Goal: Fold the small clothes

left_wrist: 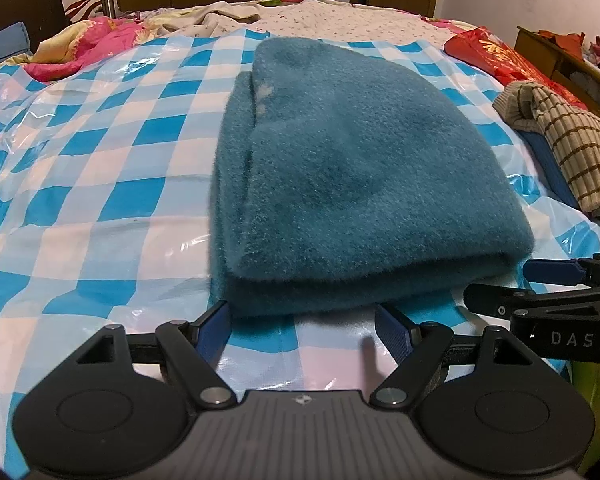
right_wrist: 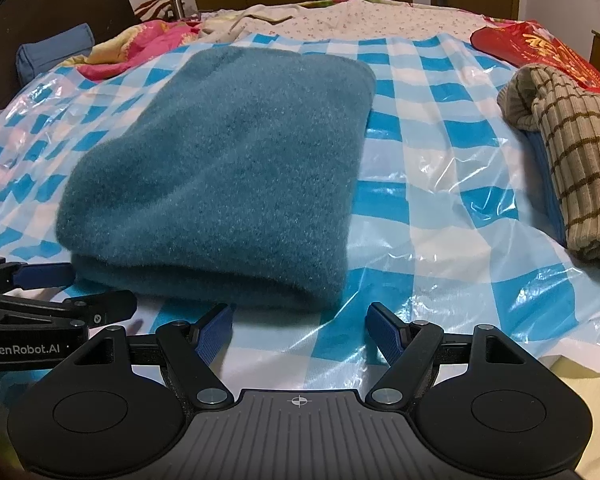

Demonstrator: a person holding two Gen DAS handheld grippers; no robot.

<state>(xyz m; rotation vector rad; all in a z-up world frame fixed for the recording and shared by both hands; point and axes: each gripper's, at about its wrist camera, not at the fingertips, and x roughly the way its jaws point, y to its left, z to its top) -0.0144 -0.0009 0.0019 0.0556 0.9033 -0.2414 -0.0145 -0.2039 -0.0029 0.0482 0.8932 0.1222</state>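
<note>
Since the folded teal garment (left_wrist: 352,168) lies at frame centre on the bed's checkered plastic sheet (left_wrist: 100,168), left claw (left_wrist: 304,320) and right claw (right_wrist: 300,320) stand wide open, empty, flanking its near edge, apparently for a further fold.

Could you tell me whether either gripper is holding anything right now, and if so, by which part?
Nothing is held. The left gripper and right gripper both have open jaws just short of the folded teal garment, which lies free on the checkered sheet.

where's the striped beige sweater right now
The striped beige sweater lies at the right edge of both views on the blue checked plastic sheet, right of the folded teal garment and just before the red bag.
</note>
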